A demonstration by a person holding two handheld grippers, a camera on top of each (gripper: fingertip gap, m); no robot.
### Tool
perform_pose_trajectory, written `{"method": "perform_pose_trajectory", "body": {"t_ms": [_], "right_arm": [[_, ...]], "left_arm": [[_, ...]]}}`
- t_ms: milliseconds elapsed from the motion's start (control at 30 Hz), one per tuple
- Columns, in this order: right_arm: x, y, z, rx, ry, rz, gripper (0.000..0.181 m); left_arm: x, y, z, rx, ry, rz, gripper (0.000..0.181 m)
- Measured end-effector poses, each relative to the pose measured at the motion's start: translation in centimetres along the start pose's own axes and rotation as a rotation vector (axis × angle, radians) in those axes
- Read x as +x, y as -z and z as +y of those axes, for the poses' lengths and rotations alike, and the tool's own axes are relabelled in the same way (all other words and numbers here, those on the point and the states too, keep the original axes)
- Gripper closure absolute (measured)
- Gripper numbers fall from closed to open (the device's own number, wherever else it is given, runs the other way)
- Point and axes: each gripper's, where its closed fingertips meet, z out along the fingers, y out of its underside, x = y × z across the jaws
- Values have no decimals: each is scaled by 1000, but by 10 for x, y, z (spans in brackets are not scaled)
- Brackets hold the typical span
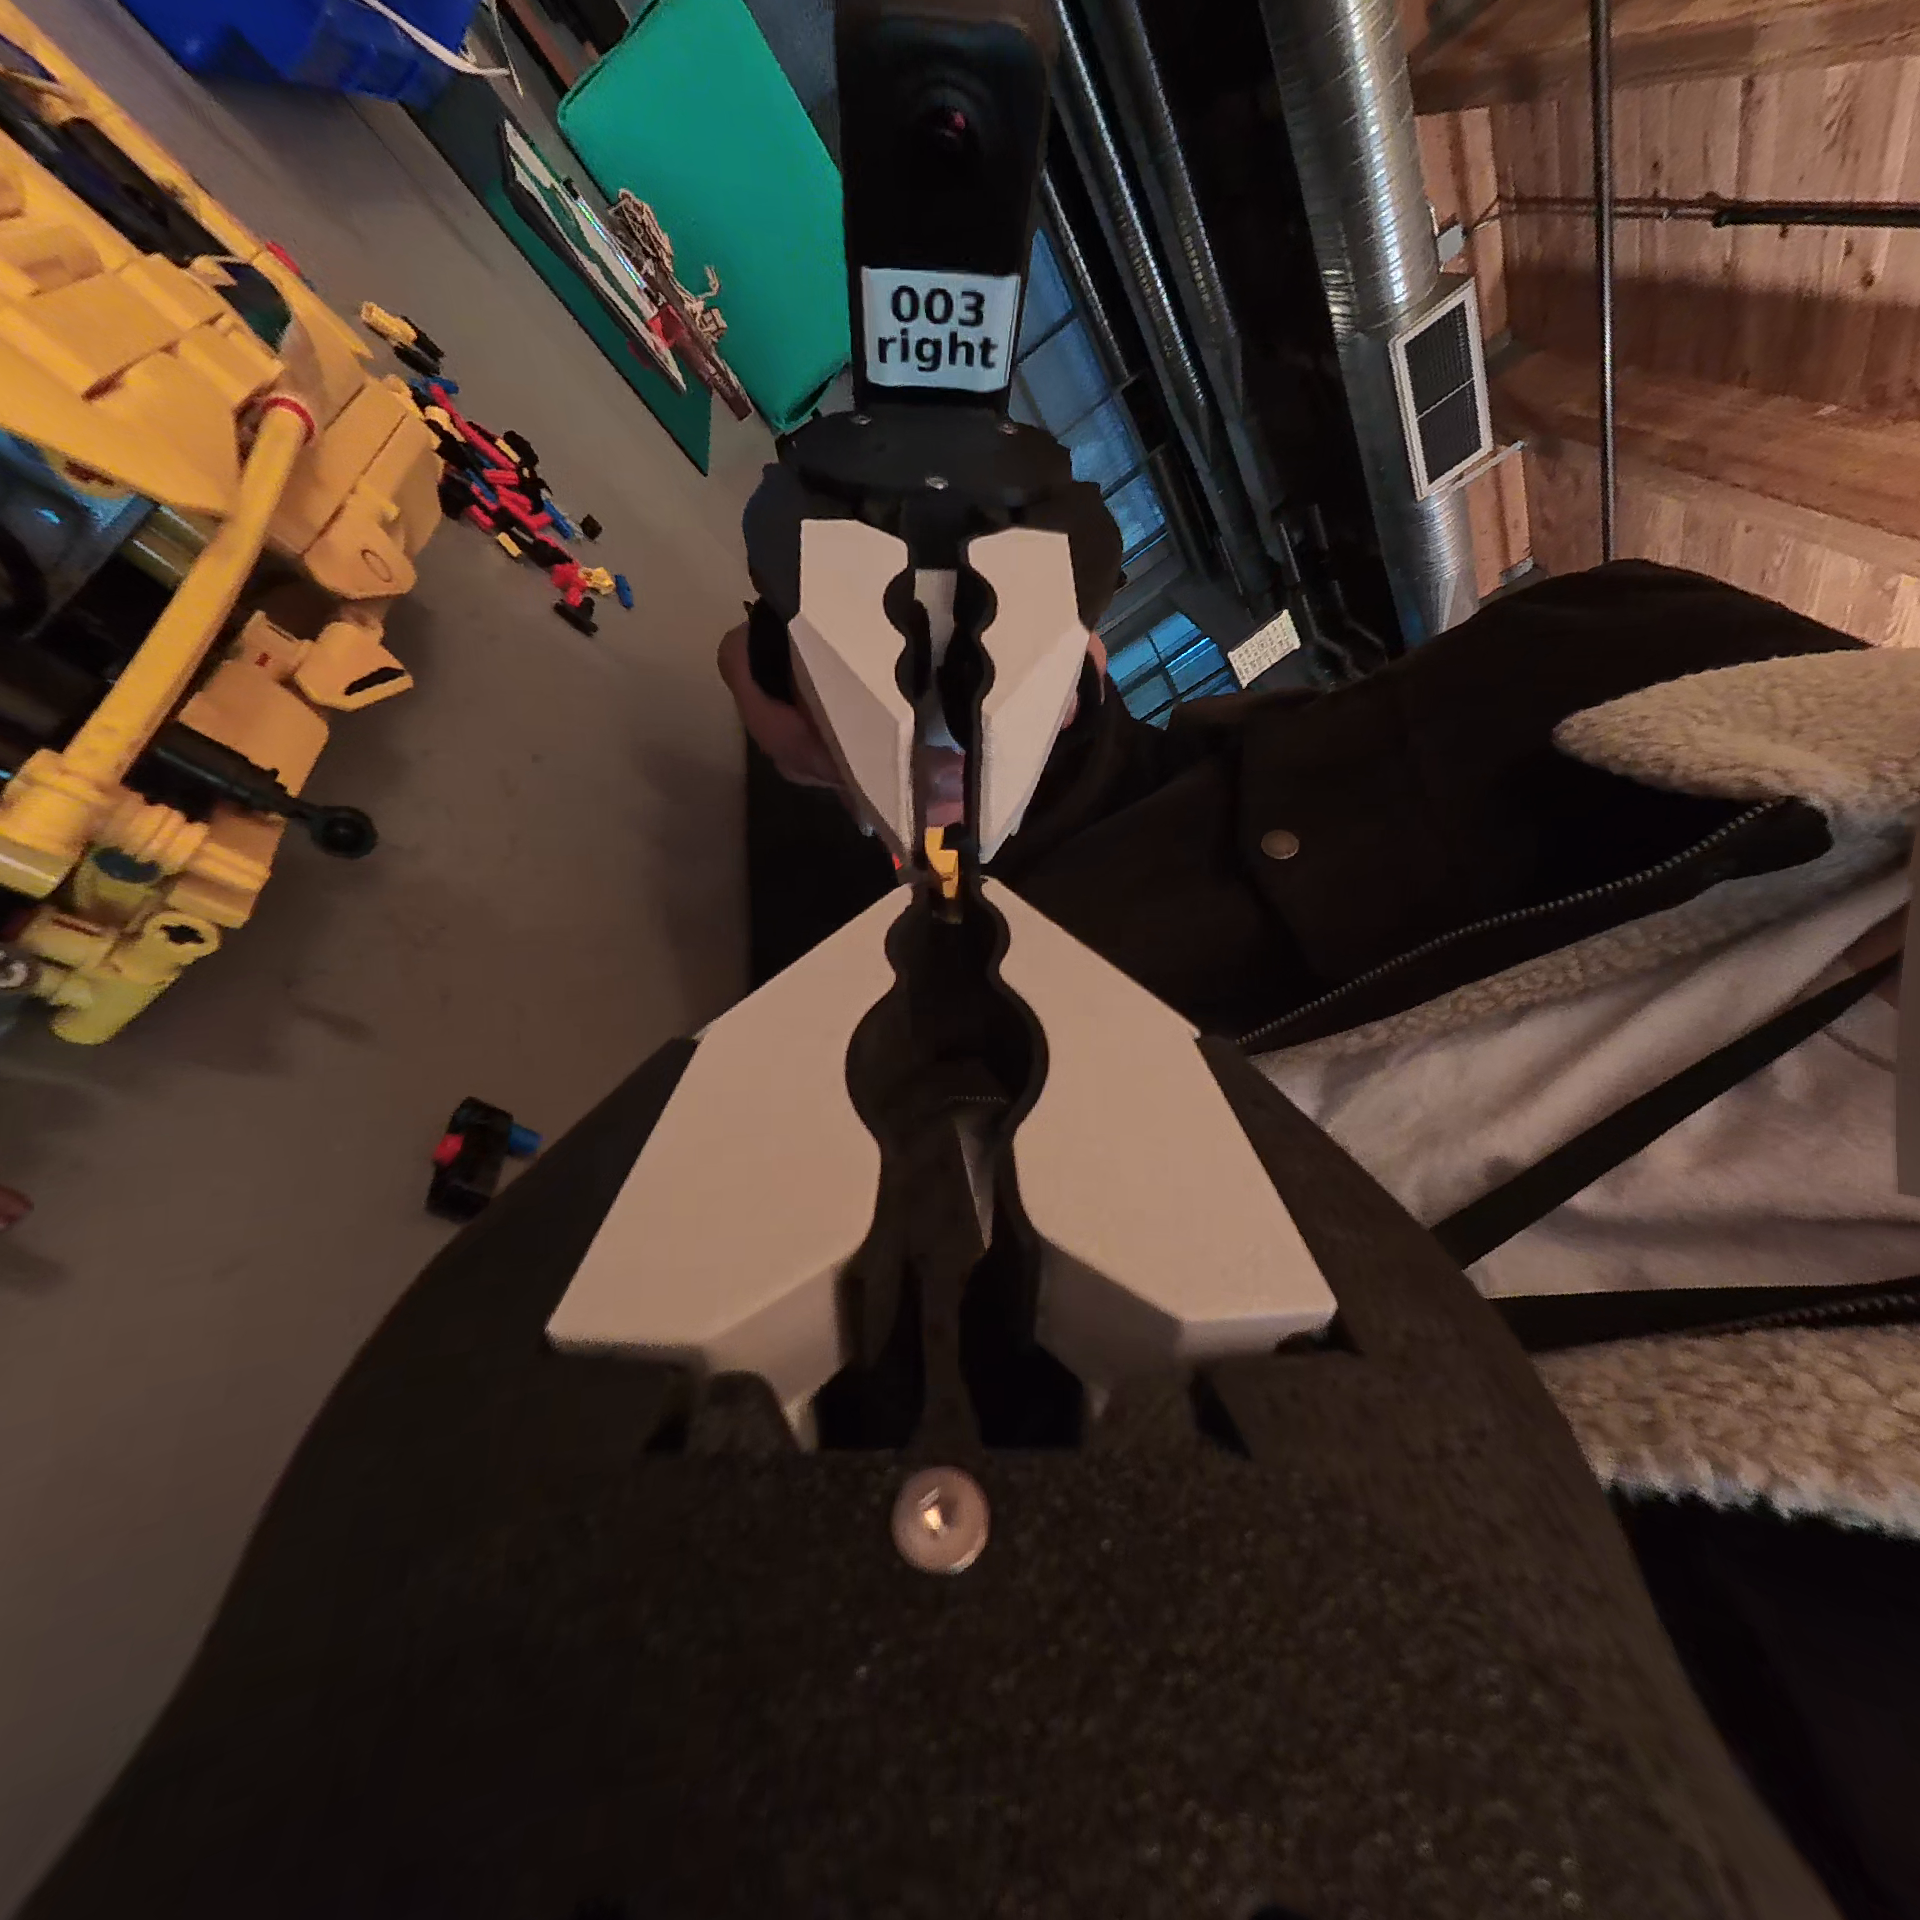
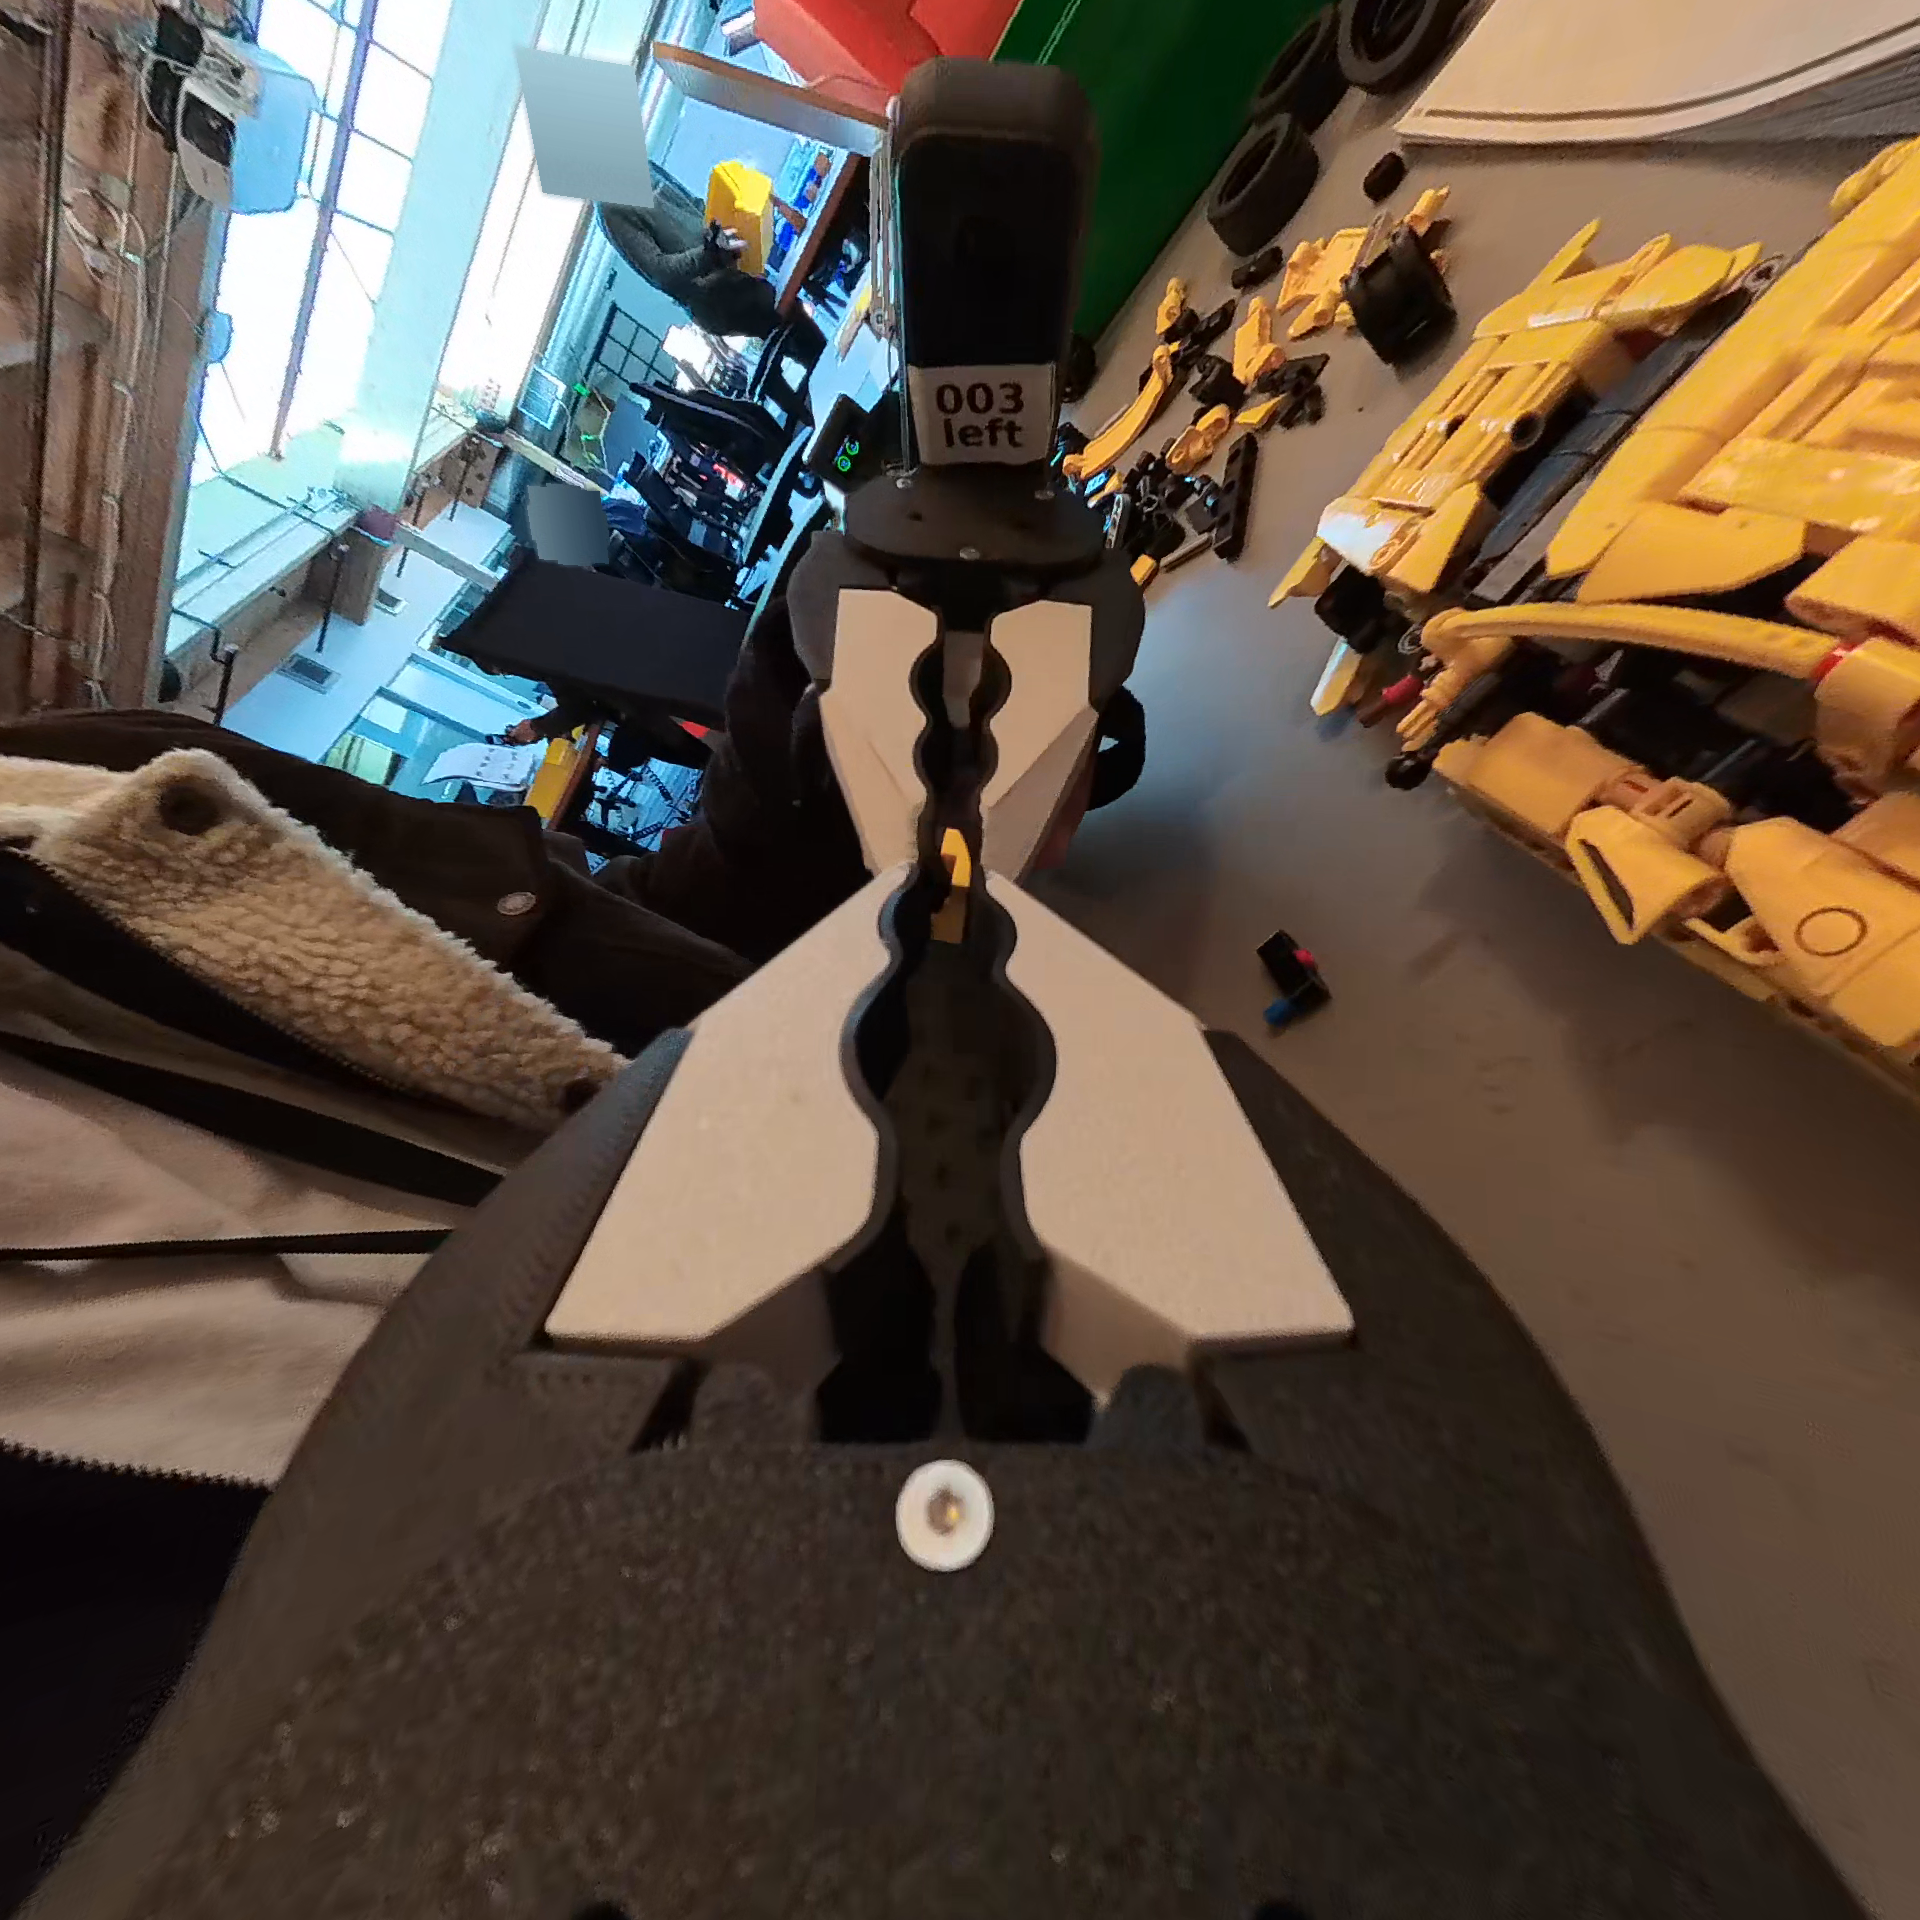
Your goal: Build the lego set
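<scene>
My two grippers meet tip to tip above the grey table (image 1: pixel 520 831). In the left wrist view my left gripper (image 1: pixel 945 902) is shut on a small yellow lego piece (image 1: pixel 943 860) with a black part. The right gripper (image 1: pixel 940 836) faces it from above and is shut on the same small assembly. In the right wrist view my right gripper (image 2: pixel 945 899) grips the yellow piece (image 2: pixel 954 862), and the left gripper (image 2: pixel 951 831) closes on its far end. Whether it is one piece or two joined ones I cannot tell.
A large yellow lego car model (image 1: pixel 156 520) (image 2: pixel 1662 623) lies on the table. Loose small pieces (image 1: pixel 509 488) (image 2: pixel 1216 416), a black piece with red and blue pins (image 1: pixel 473 1153) (image 2: pixel 1288 977), black tyres (image 2: pixel 1262 177) and a booklet (image 2: pixel 1662 73) lie around. A person's jacket (image 1: pixel 1455 883) is close behind. The grippers are tip to tip, or close to it.
</scene>
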Motion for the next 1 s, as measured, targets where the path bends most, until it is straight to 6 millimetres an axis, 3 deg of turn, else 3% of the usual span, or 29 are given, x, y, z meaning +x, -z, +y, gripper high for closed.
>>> {"method": "perform_pose_trajectory", "body": {"t_ms": [333,667,1000], "right_arm": [[3,2,-3,76,44,-2,176],[-3,4,-7,162,-103,-160,176],[10,5,-11,191,127,96,176]], "left_arm": [[-3,0,-3,9,-6,-34,176],[2,-1,-7,31,-4,-6,176],[-12,1,-11,56,-6,-90,175]]}}
